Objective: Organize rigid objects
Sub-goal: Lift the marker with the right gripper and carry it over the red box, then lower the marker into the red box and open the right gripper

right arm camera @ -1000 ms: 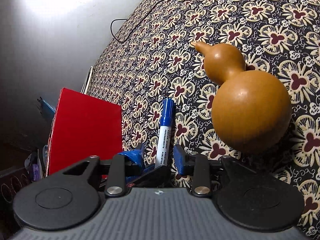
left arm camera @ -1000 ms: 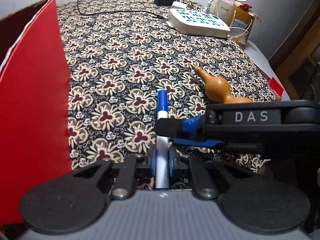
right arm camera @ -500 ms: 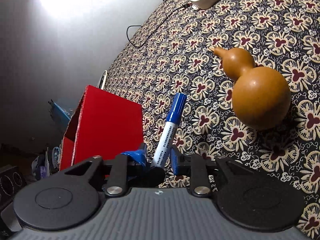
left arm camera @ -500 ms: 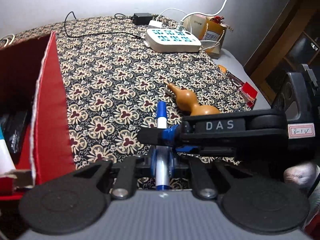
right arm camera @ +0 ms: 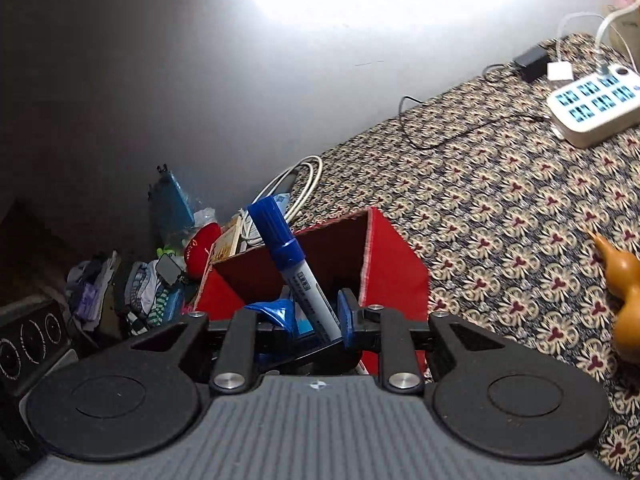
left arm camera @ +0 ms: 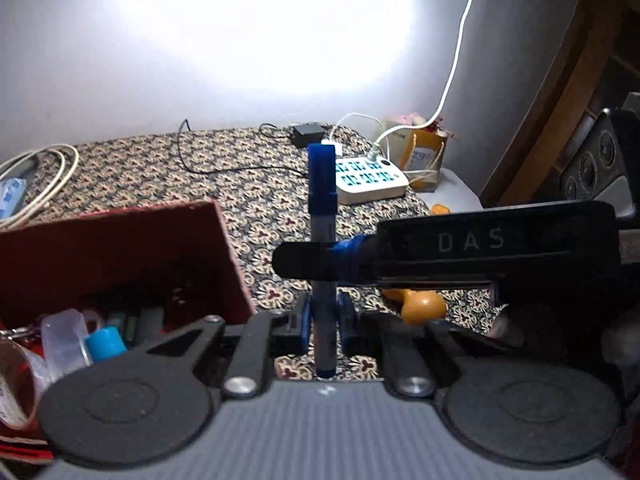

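Observation:
A blue-capped white marker (left arm camera: 322,240) is held up in the air, cap pointing away. My left gripper (left arm camera: 323,320) is shut on its lower barrel. My right gripper (right arm camera: 312,316) is shut on the same marker (right arm camera: 296,276); its black finger crosses the marker from the right in the left wrist view (left arm camera: 304,258). The open red box (left arm camera: 120,248) sits lower left, holding a blue-capped item (left arm camera: 105,342) and clear plastic pieces. In the right wrist view the red box (right arm camera: 384,272) lies just beyond the fingers. A tan gourd (right arm camera: 624,280) lies on the patterned cloth.
A white power strip (left arm camera: 370,180) with cables and a black adapter (left arm camera: 307,134) sit at the table's far end beside a yellow paper bag (left arm camera: 424,156). White cable coils (left arm camera: 44,176) lie far left. Clutter (right arm camera: 160,276) fills the floor left of the table.
Both grippers lifted the marker off the cloth and tilted it upward, moving toward the red box. The box interior has come into view; the gourd stays on the cloth.

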Demonstrator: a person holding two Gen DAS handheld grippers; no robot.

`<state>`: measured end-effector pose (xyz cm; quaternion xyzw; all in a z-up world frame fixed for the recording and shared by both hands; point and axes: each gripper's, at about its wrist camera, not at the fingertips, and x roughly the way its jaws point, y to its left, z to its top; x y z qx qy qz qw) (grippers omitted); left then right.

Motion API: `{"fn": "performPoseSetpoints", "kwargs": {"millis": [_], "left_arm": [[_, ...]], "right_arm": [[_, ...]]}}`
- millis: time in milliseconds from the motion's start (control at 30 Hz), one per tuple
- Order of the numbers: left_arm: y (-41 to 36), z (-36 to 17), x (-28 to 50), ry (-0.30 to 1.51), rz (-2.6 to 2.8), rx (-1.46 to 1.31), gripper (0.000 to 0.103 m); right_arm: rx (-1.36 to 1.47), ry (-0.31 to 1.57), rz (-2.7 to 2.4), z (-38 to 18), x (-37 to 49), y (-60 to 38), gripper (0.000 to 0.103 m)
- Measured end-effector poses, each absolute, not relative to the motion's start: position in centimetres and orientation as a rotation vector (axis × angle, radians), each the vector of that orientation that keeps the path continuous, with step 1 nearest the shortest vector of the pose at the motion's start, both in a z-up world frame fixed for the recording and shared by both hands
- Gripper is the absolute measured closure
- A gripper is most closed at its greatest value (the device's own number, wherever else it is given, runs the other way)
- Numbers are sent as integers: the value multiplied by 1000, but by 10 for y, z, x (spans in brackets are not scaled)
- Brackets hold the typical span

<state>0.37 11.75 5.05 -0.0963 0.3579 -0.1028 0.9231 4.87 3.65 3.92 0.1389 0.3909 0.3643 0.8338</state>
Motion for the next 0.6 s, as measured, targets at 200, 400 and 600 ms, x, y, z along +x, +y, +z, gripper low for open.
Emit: {"fn": "performPoseSetpoints", "kwargs": {"millis": [200, 400, 600], "left_arm": [[171, 54, 6, 734, -150, -233, 92], [207, 31, 22, 818, -113, -260, 92], [225, -6, 36, 963, -102, -294, 92]], "right_arm": [[159, 891, 824, 35, 68, 94, 98], [30, 1009, 806, 9, 81, 136, 98], [-90, 1117, 777, -19, 87, 162, 99]]}}
